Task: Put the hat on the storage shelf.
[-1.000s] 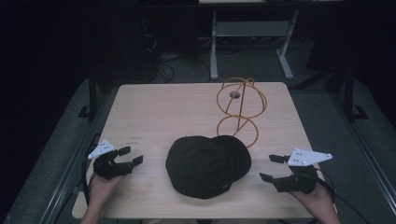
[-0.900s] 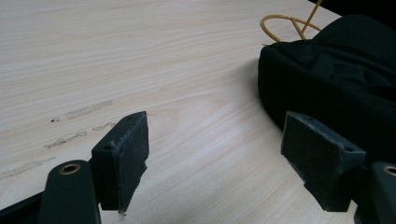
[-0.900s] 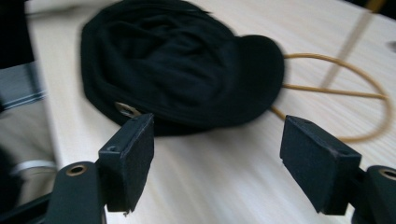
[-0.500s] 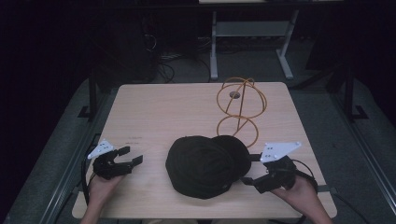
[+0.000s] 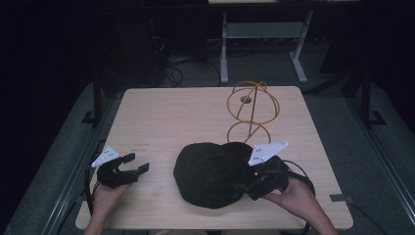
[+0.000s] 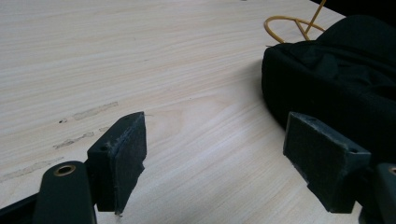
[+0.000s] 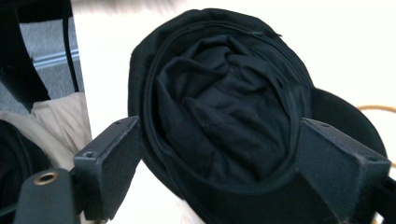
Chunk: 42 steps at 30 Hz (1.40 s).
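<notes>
A black cap [image 5: 210,174] lies upside down on the desk [image 5: 161,117], and its soft inside is all crumpled in the middle. The right tool [image 5: 243,186] is right at the cap's edge, on the side near the person's right hand [image 5: 293,196]. Its two jaws have just been opening, and they stand wide apart. In the right gripper view the cap [image 7: 224,116] sits between the two jaws, with its rim low down between them, but the pads are not pressing on it. The left tool [image 5: 138,165] hangs over bare desk, well apart from the cap, with the left hand [image 5: 105,196] holding it. Its jaws are wide apart too, with nothing in them. In the left gripper view the cap [image 6: 336,79] sits off to one side, past one jaw. A yellow wire stand [image 5: 252,107] made of rings stands on the desk just past the cap, farther away from both tools.
</notes>
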Each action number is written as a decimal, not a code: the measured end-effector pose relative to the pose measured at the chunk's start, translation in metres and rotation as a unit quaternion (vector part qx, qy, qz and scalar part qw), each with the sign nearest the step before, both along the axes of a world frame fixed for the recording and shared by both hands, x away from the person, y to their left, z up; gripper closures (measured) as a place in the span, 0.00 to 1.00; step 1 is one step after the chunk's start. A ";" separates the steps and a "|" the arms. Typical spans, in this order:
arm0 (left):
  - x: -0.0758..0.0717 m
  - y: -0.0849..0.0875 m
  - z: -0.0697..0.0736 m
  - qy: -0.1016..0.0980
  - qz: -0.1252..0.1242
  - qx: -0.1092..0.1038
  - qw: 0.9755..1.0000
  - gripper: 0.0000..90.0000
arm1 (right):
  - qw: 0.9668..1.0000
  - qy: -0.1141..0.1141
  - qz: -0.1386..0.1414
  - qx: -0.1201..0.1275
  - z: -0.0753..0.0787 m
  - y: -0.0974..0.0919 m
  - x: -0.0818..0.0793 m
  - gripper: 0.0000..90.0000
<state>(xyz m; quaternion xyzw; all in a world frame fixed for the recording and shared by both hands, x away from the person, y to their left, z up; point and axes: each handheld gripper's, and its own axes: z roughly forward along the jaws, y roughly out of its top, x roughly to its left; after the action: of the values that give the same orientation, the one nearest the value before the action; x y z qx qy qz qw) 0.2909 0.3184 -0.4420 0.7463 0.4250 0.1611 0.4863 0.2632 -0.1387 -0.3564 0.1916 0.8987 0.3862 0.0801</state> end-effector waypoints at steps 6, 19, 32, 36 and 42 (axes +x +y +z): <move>0.000 0.002 0.001 -0.004 0.001 0.002 1.000 0.23 | 0.999 -0.001 0.036 -0.010 -0.002 0.022 0.002 0.24; 0.001 0.002 0.000 -0.005 -0.002 0.005 1.000 0.23 | 0.997 0.020 0.072 -0.032 -0.016 0.064 0.002 0.45; 0.002 0.002 0.000 -0.002 -0.002 0.003 1.000 0.23 | 0.993 0.049 0.094 -0.060 -0.031 0.092 0.002 0.63; 0.002 0.002 0.000 -0.001 -0.003 0.003 1.000 0.23 | 0.991 0.052 0.099 -0.075 -0.037 0.103 0.004 0.68; 0.002 0.001 -0.001 -0.001 -0.005 0.004 1.000 0.23 | 0.988 0.061 0.101 -0.101 -0.046 0.114 0.006 0.73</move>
<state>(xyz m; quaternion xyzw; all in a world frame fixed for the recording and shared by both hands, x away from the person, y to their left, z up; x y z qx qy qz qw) 0.2933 0.3198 -0.4427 0.7505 0.4201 0.1608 0.4842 0.2689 -0.0251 -0.4025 0.1139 0.9511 0.2871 0.0049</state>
